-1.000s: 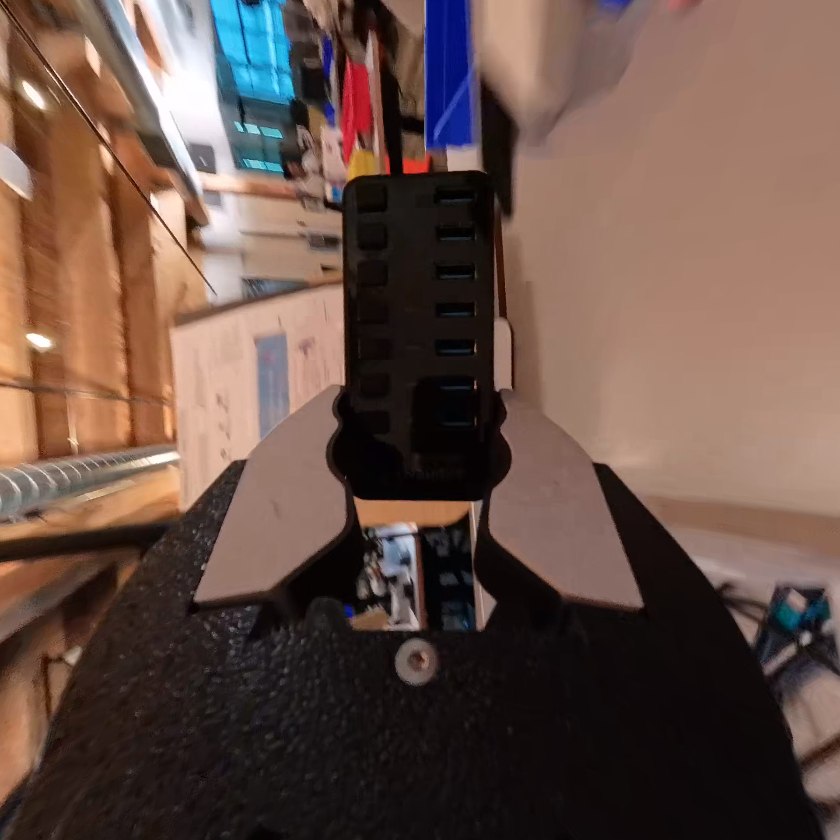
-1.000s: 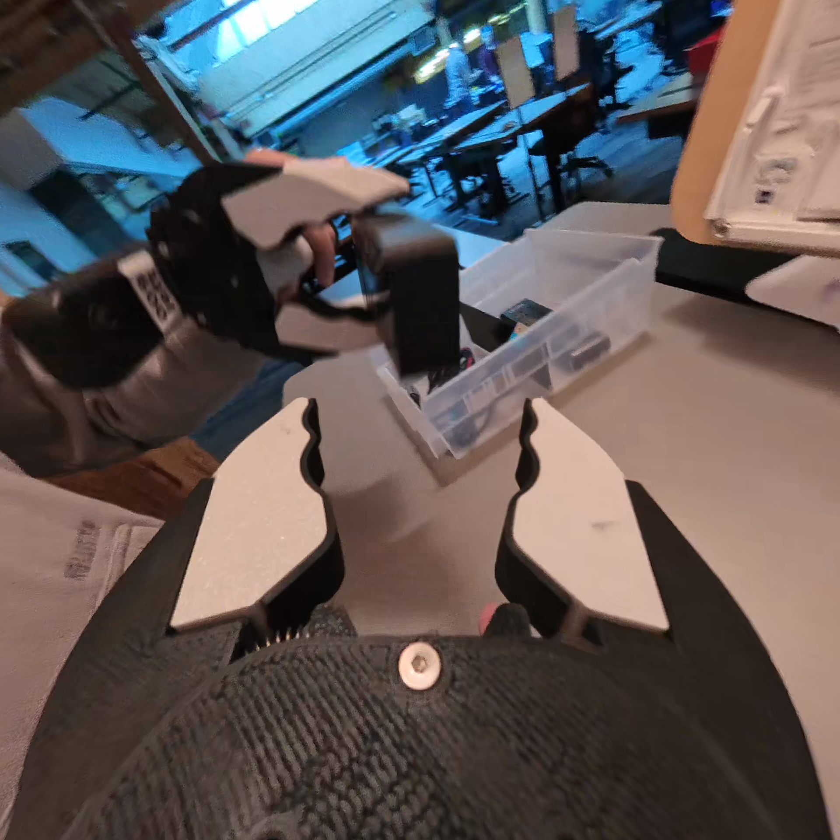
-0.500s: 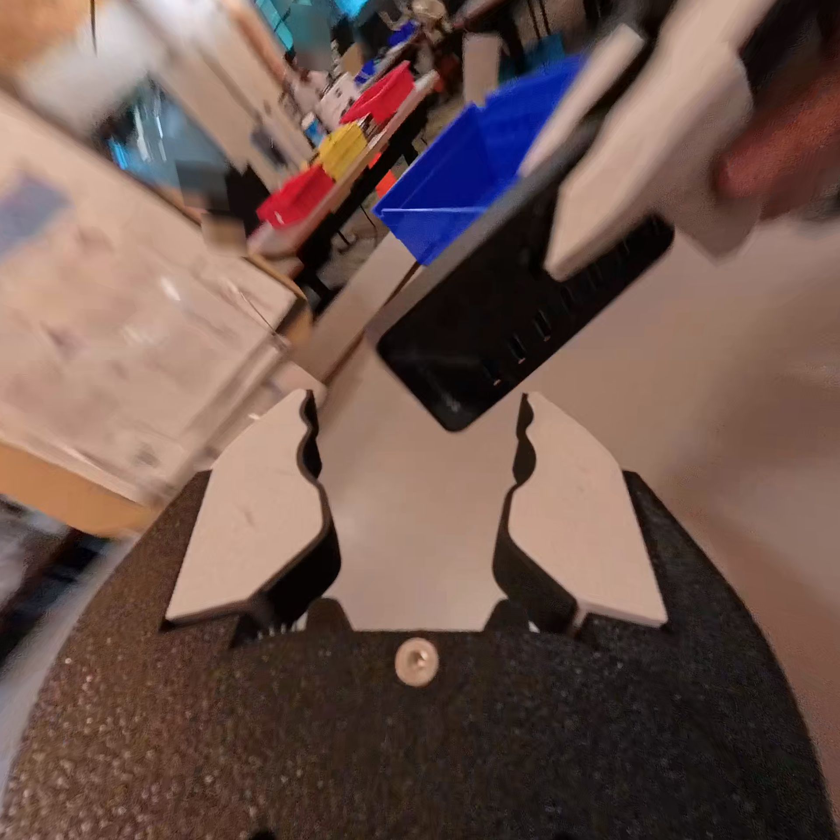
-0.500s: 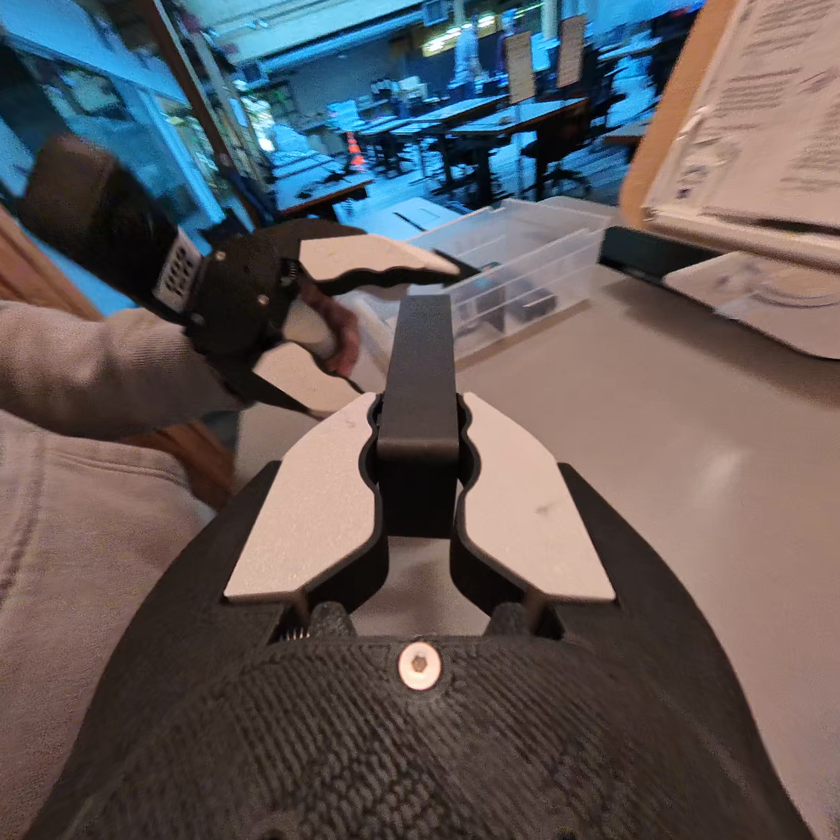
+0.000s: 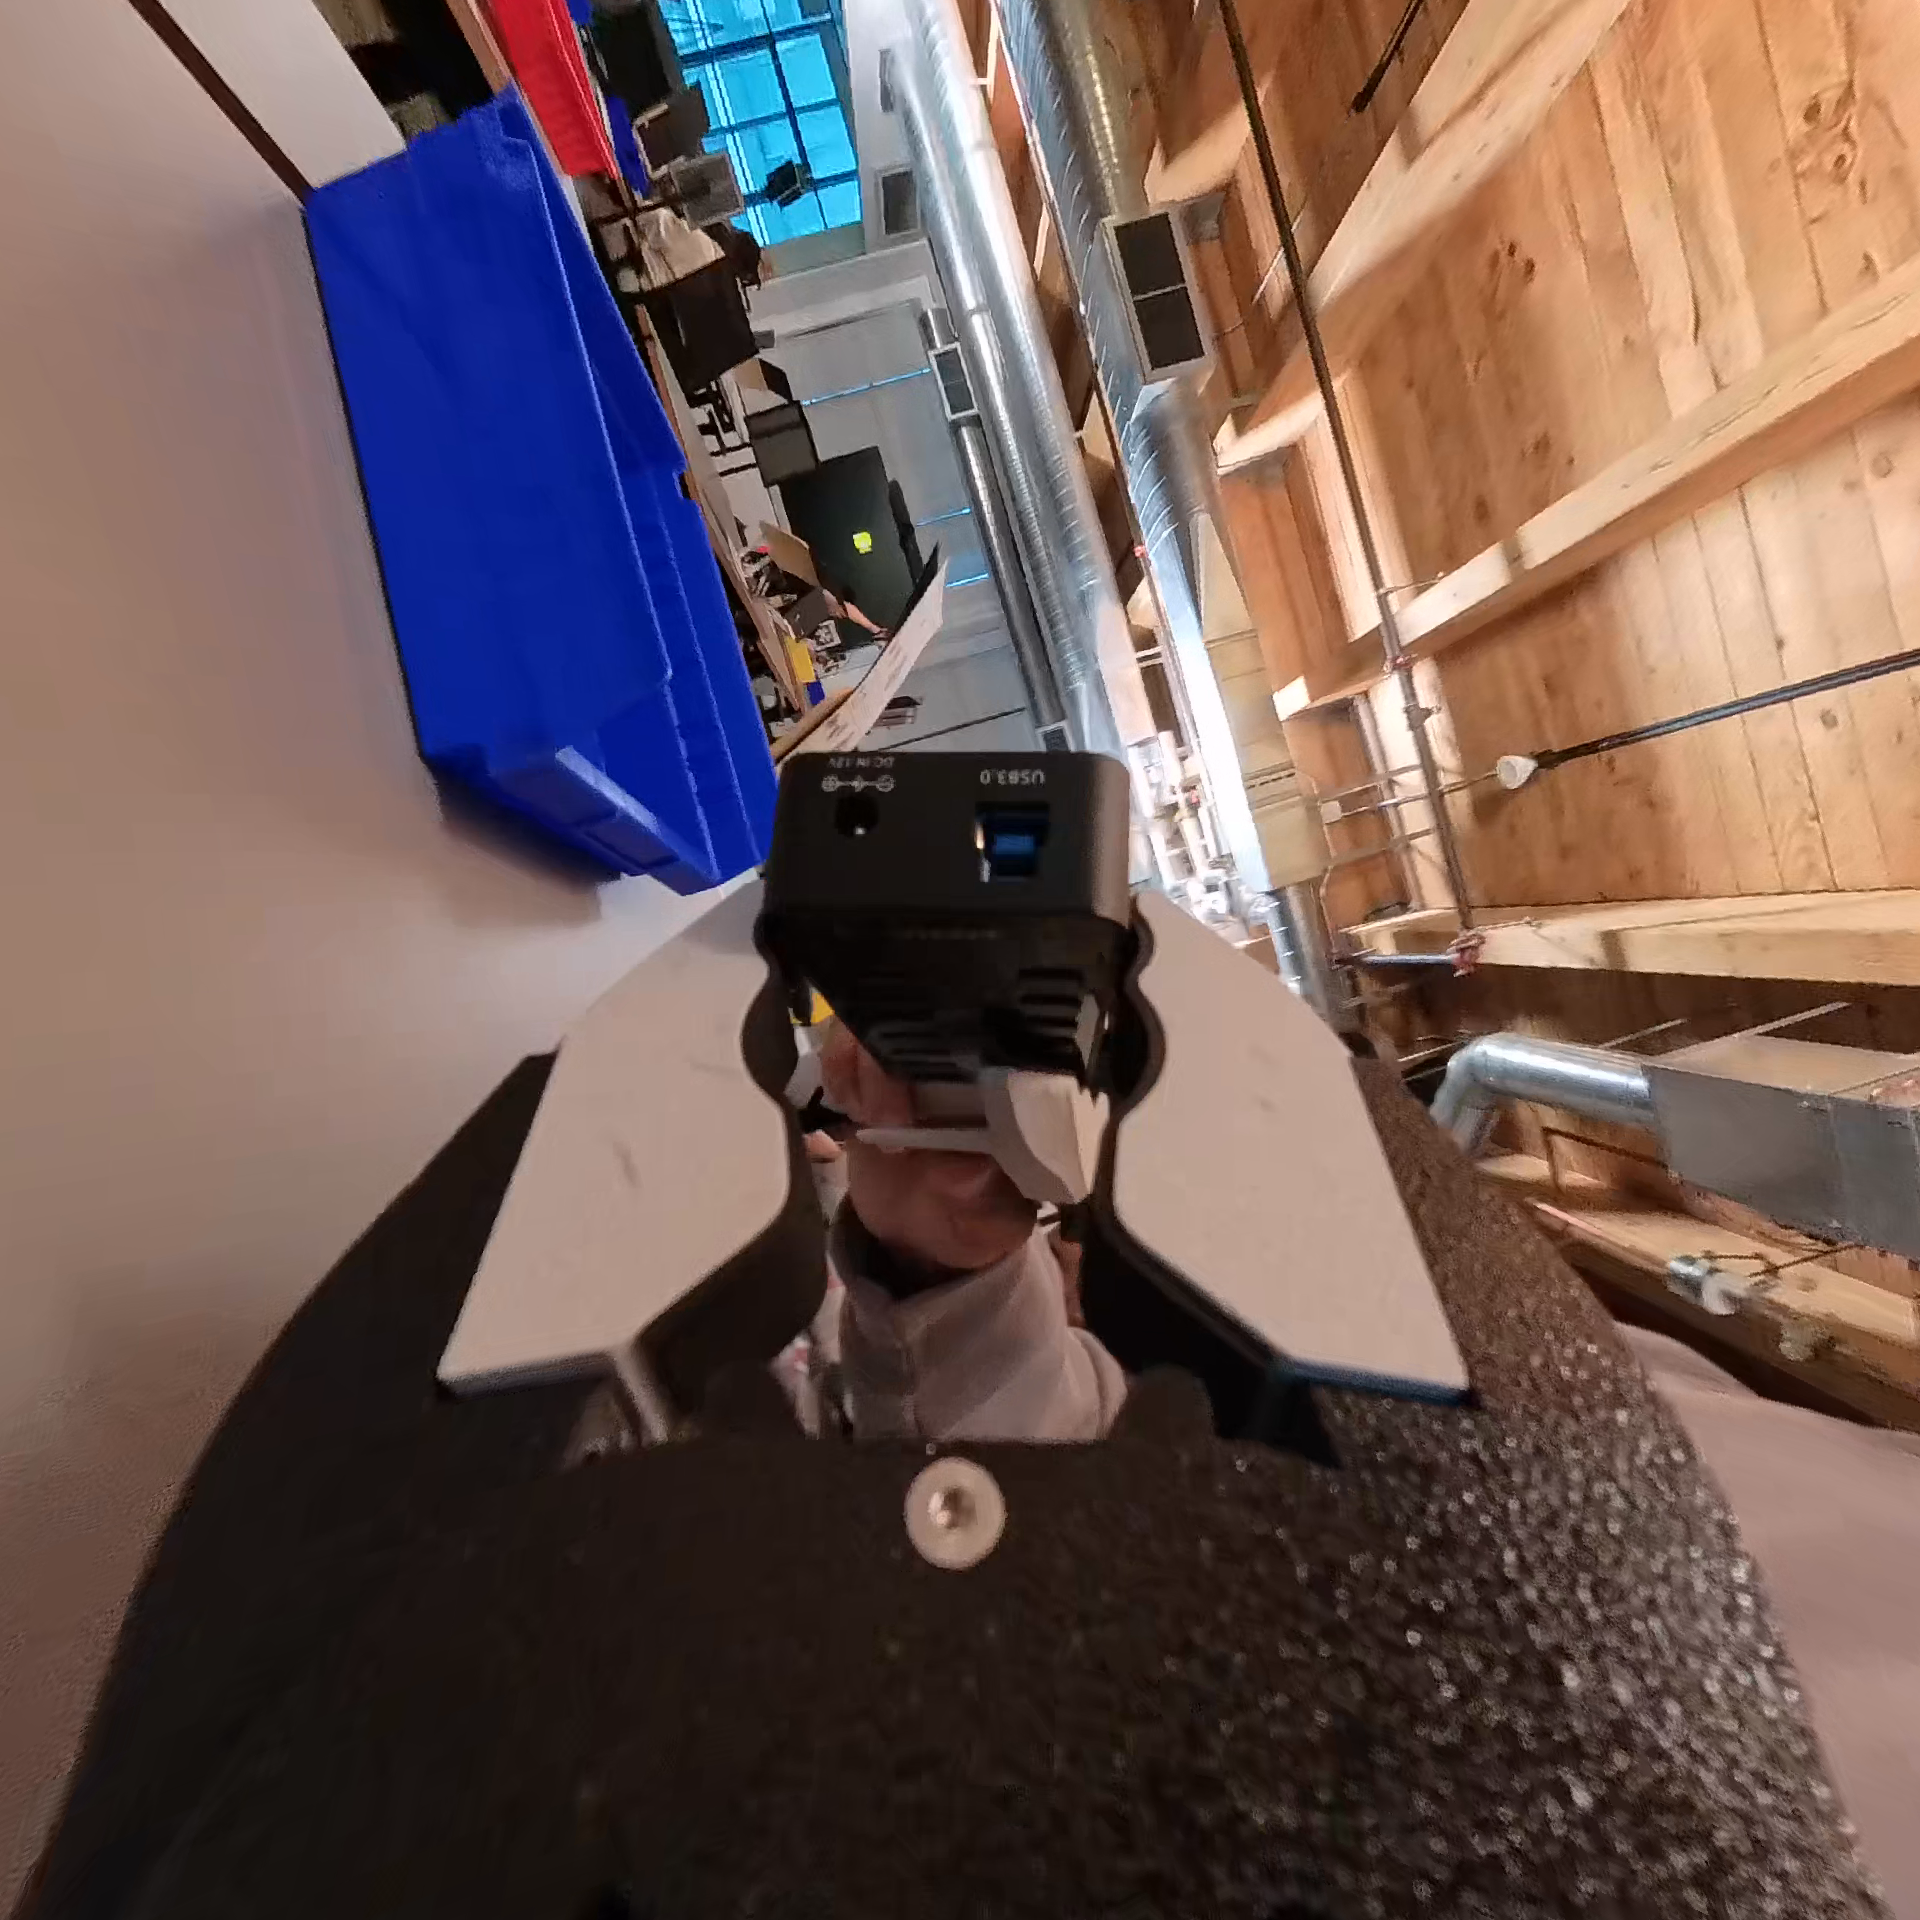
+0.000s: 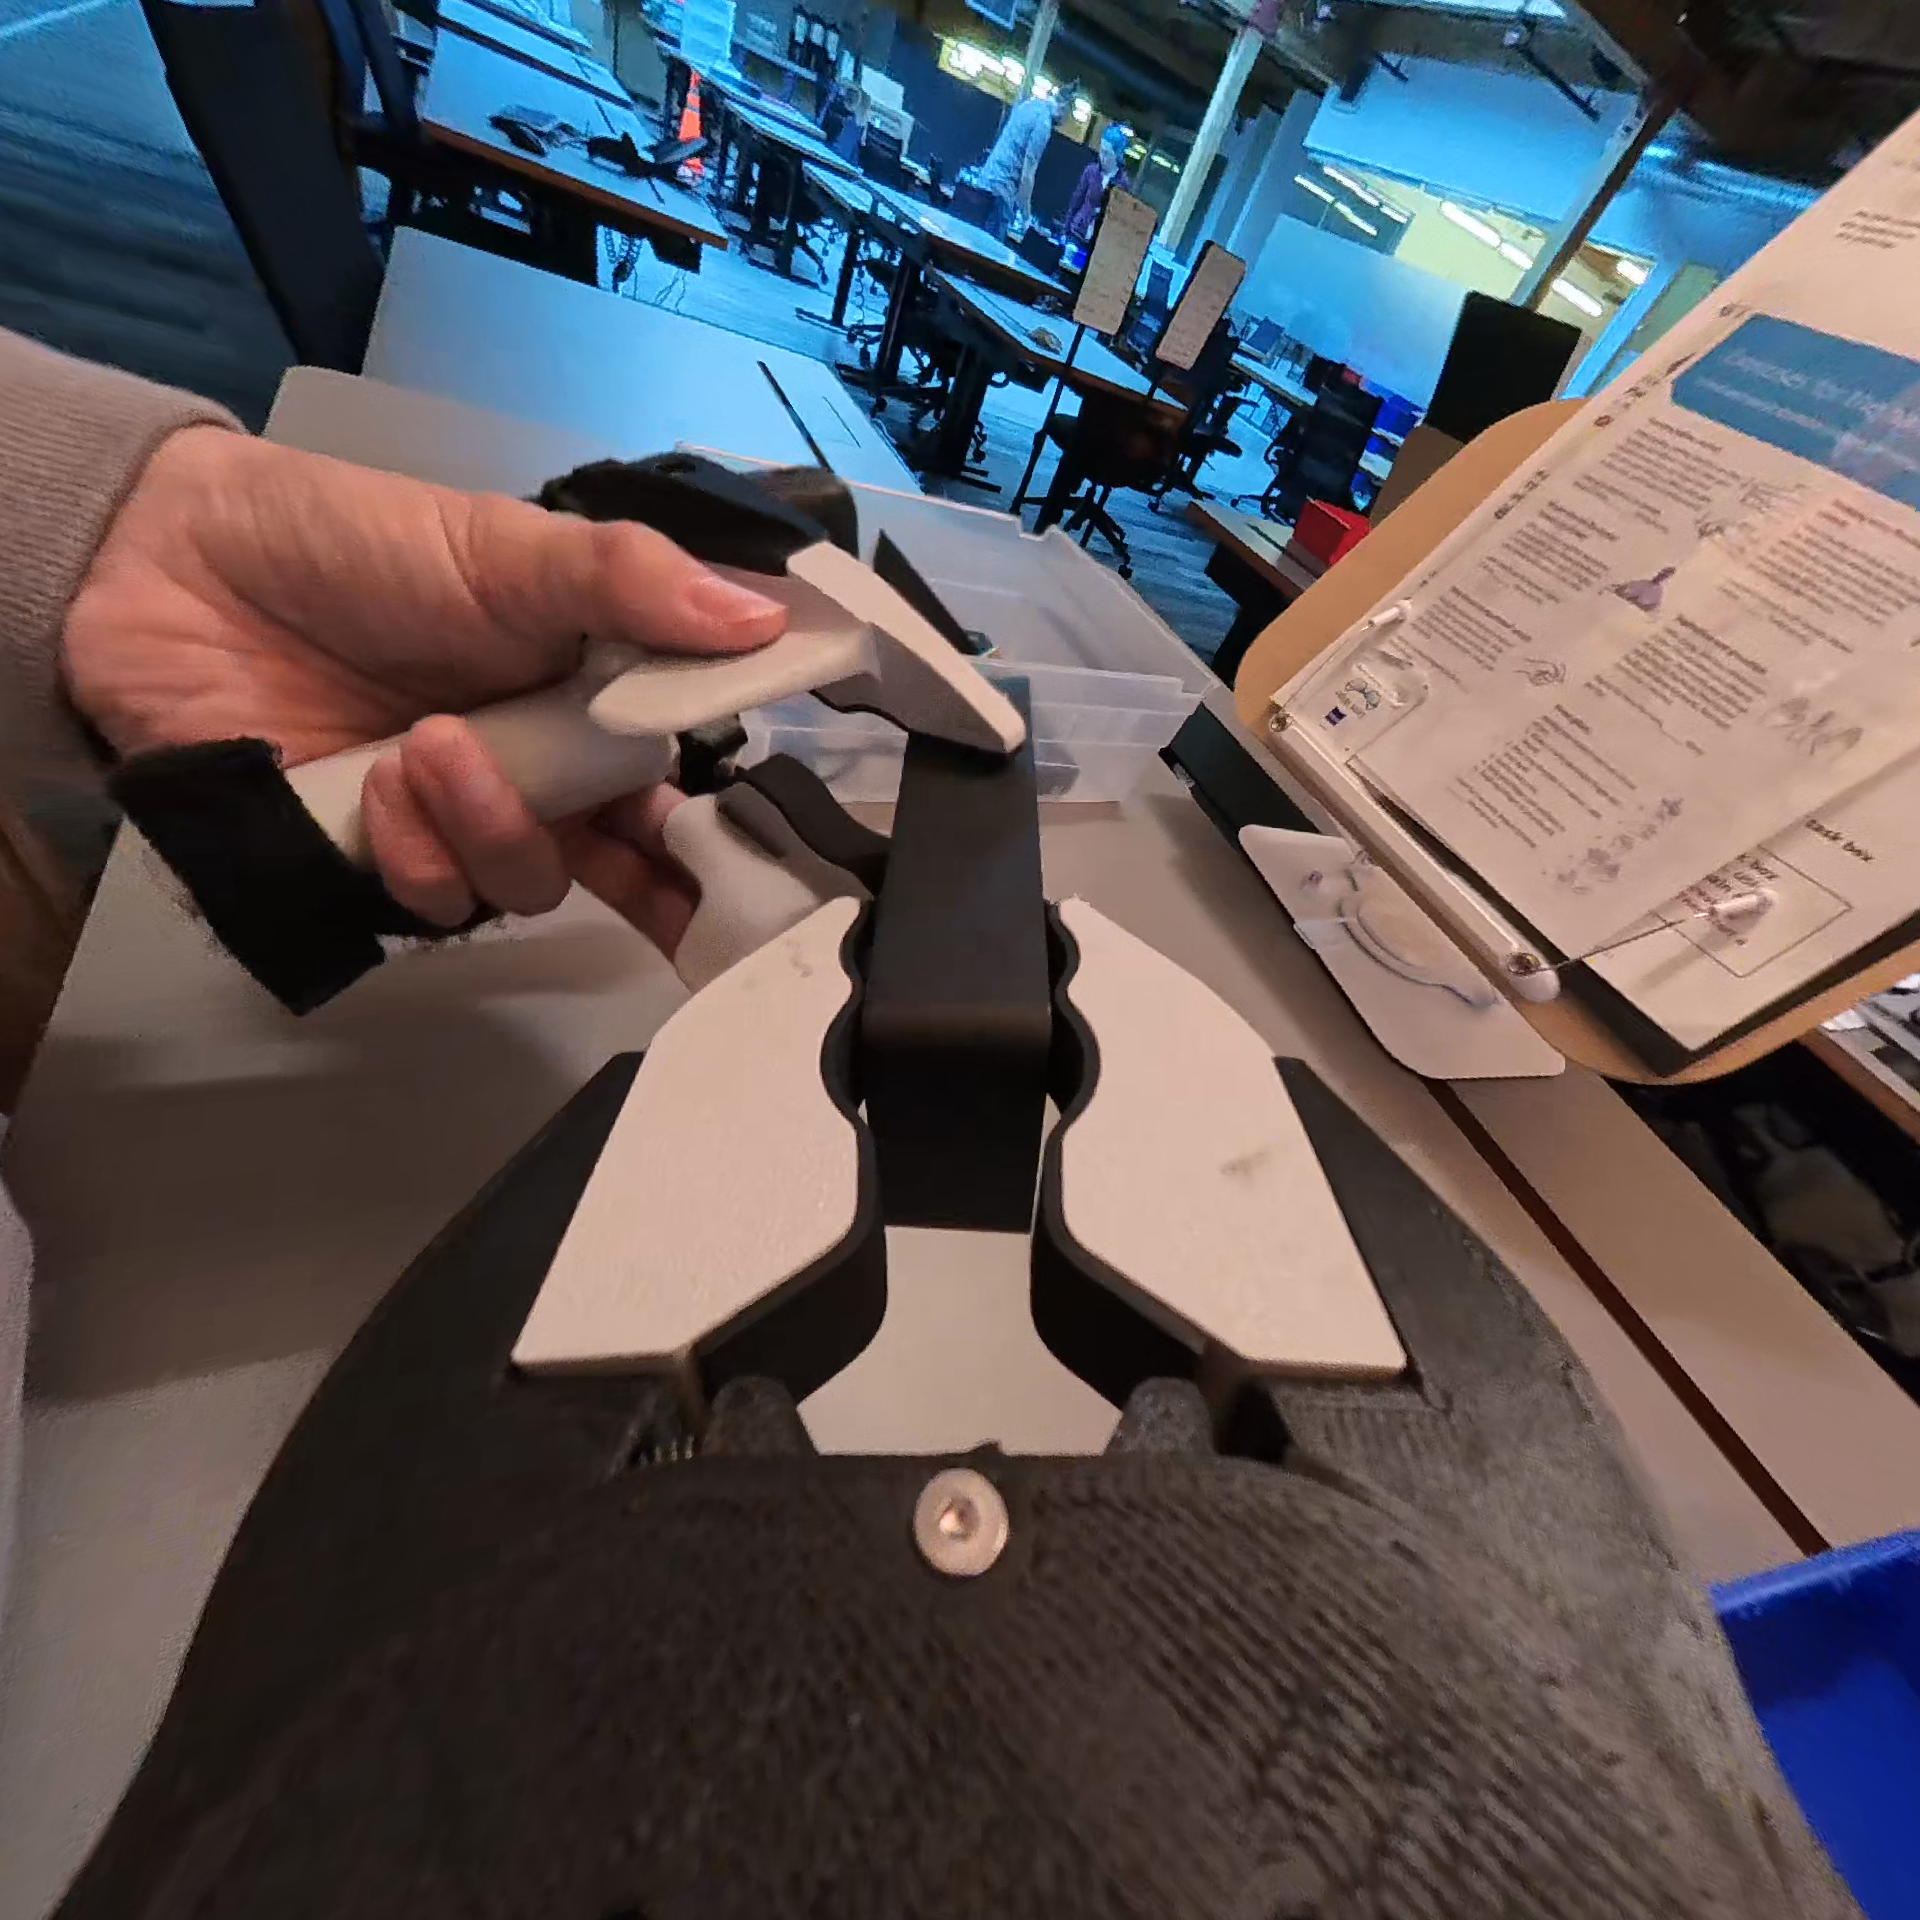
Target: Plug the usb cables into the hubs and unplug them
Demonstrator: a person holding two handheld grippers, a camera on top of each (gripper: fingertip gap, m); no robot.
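Note:
A black USB hub point(image 6: 956, 1039) is held above the grey table point(image 6: 1351, 1195) by both grippers. My right gripper point(image 6: 961, 914) is shut on its near end, narrow edge up. My left gripper point(image 6: 935, 800), held by a hand point(image 6: 364, 623), clamps the far end from the left. In the left wrist view my left gripper point(image 5: 951, 935) is shut on the hub point(image 5: 945, 842), whose end face with a blue port and a round socket points at the camera. One right finger point(image 5: 1039, 1132) shows under the hub. No cable is plugged into what shows.
A clear plastic bin point(image 6: 1101, 686) with dark items stands behind the hub. A clipboard stand with printed sheets point(image 6: 1610, 675) rises at the right on a white base point(image 6: 1403, 977). A blue bin point(image 5: 520, 468) stands on the table; its corner shows at lower right point(image 6: 1829, 1714).
One second ago the left gripper held the hub and the right was open. The right then shut on it and the left let go. Now the left has shut on the other end.

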